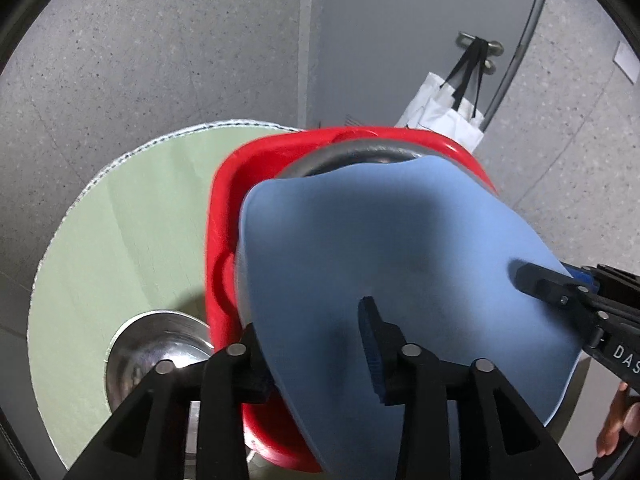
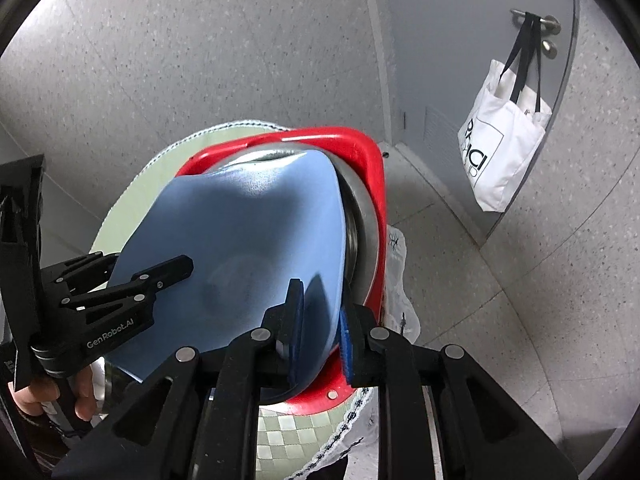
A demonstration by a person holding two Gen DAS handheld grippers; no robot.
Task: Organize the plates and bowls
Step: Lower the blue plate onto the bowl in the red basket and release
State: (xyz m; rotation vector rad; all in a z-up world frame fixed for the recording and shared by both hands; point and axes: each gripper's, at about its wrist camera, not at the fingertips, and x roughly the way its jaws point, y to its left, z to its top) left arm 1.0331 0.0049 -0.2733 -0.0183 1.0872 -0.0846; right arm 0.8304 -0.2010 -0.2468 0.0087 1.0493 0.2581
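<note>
Landmark: red tub [image 1: 224, 240].

- Round table [image 1: 120, 240], pale green cloth with stitched white edge, carries the red tub. In the right wrist view the cloth [image 2: 288, 428] shows a check pattern below the tub's near rim.
- Red tub [image 2: 372, 184]: a large metal bowl [image 1: 360, 152] sits inside it; its grey rim shows along the tub's far side in the left wrist view and along the tub's right side [image 2: 366, 224] in the right wrist view.
- Blue plate [image 1: 380, 240] is tilted, held over the tub and covering most of the metal bowl. Both grippers grip it at opposite edges.
- Left gripper [image 1: 316, 344]: fingers closed down narrow on the plate's near edge, one finger [image 1: 370, 344] on top of the plate, the other under it. Seen from the right wrist [image 2: 160, 276] it clamps the plate's left edge.
- Right gripper [image 2: 320, 328]: fingers pinching the plate [image 2: 248, 240] rim, narrow gap with the plate between the blue pads [image 2: 346, 344].
- White tote bag [image 2: 504, 152] hangs from a door handle [image 2: 536, 20], well apart from the tub.
- Small steel bowl [image 1: 156, 348] on the table just left of the tub, touching or nearly touching it; cannot tell which.
</note>
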